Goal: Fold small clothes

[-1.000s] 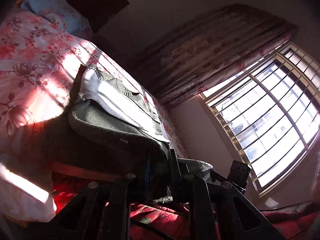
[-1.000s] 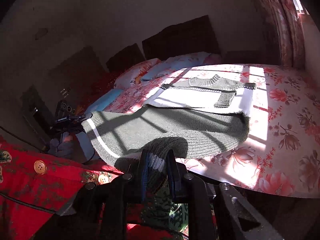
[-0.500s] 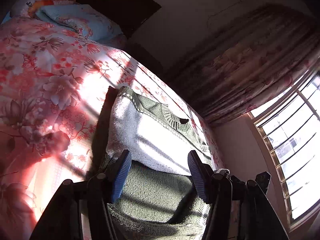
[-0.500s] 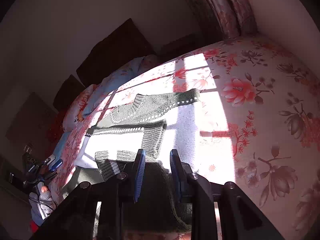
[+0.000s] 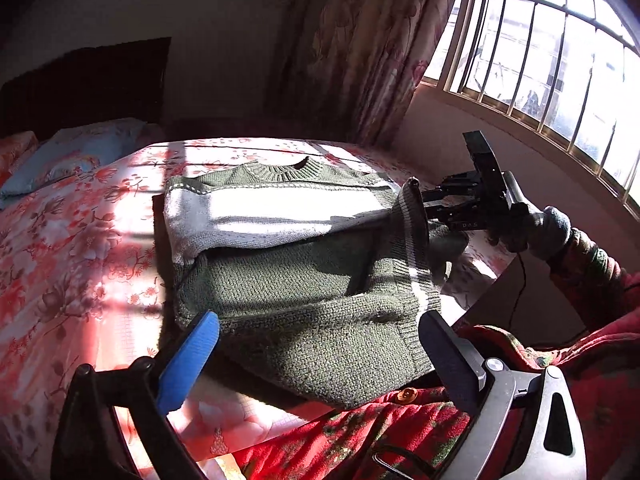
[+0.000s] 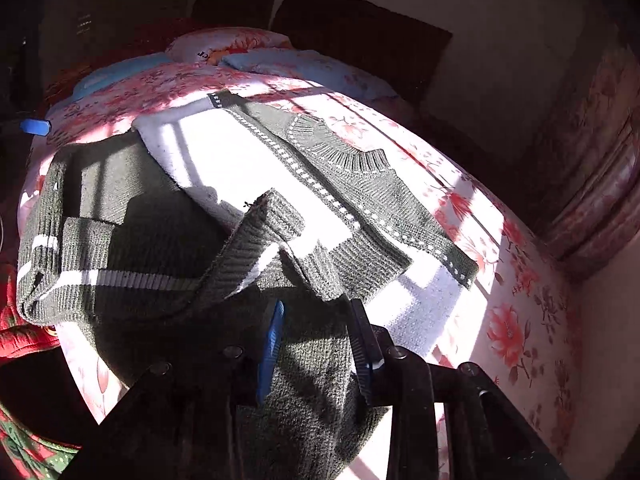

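Observation:
A green and white knit sweater (image 5: pixel 288 280) lies on the flowered bed sheet (image 5: pixel 72 248), its green lower half folded up over the white band. My left gripper (image 5: pixel 316 344) stands open and wide over the near fold, with nothing pinched. At the sweater's right side my right gripper (image 5: pixel 430 208) is next to a raised bit of striped hem. In the right wrist view the sweater (image 6: pixel 248 168) fills the middle, and my right gripper (image 6: pixel 318 340) has its jaws opening, with green knit still lying between the fingers.
Pillows (image 5: pixel 76 152) and a dark headboard (image 5: pixel 84 80) are at the far end of the bed. A flowered curtain (image 5: pixel 360 40) and a barred window (image 5: pixel 540 40) stand to the right. A person's red patterned sleeve (image 5: pixel 592 280) is by the bed's near edge.
Both grippers carried the hem up over the sweater and rolled level. The left one let go and opened wide; the right one's jaws have widened. The fold now rests on the bed.

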The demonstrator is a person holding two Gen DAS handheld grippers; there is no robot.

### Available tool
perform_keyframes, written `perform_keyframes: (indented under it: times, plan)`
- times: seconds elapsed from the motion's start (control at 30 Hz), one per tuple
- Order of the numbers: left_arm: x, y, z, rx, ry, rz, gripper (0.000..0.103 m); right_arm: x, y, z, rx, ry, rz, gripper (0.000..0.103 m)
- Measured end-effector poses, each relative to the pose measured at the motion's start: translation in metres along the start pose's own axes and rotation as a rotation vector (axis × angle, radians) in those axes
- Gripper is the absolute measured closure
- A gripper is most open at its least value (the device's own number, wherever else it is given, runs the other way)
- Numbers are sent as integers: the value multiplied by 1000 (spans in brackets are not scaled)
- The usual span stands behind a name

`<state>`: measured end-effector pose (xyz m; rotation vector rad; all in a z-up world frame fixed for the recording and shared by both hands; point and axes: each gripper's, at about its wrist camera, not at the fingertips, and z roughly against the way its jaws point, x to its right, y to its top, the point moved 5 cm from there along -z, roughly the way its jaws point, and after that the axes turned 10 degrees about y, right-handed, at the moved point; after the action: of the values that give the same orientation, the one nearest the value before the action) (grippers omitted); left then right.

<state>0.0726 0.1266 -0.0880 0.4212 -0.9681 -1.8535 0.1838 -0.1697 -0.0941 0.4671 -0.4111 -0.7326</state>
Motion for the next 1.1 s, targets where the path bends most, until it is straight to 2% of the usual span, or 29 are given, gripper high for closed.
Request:
perform_keyframes:
  times: [0.07, 0.23, 0.4, 0.43, 0.47, 0.5, 0.57, 0.67, 0.8, 0.9, 1.03, 1.1]
  plan:
    - [8, 1, -5, -17, 15, -62, 0, 4, 8, -7, -25, -9, 51, 70]
    - [36, -1, -16, -82, 3, -290, 0, 4, 19, -7, -26, 94, 81, 70]
    - [48, 8, -34, -127, -54, -372, 0, -14, 24, -3, 17, 127, 137, 71]
    - [50, 10, -38, -136, -69, -384, 0, -15, 25, -2, 26, 105, 149, 79]
    - [53, 12, -41, -146, -82, -397, 0, -16, 25, 0, 41, 81, 158, 93]
    - [56, 14, -44, -154, -91, -411, 0, -16, 25, 3, 59, 68, 160, 93]
    - [64, 16, -47, -164, -103, -448, 0, -15, 22, 15, 111, 25, 130, 94]
    - [74, 16, -51, -188, -126, -505, 0, -15, 9, 38, 186, 16, 32, 94]
    - [90, 8, -62, -274, -189, -630, 0, -21, -12, 54, 228, -9, -67, 94]
    - [98, 6, -79, -336, -195, -728, 0, -22, -23, 60, 269, 5, -137, 94]
    - [105, 6, -99, -439, -276, -754, 0, -28, -30, 61, 284, 8, -169, 93]
    - [110, -1, -102, -513, -347, -757, 0, -30, -31, 60, 275, 1, -169, 93]
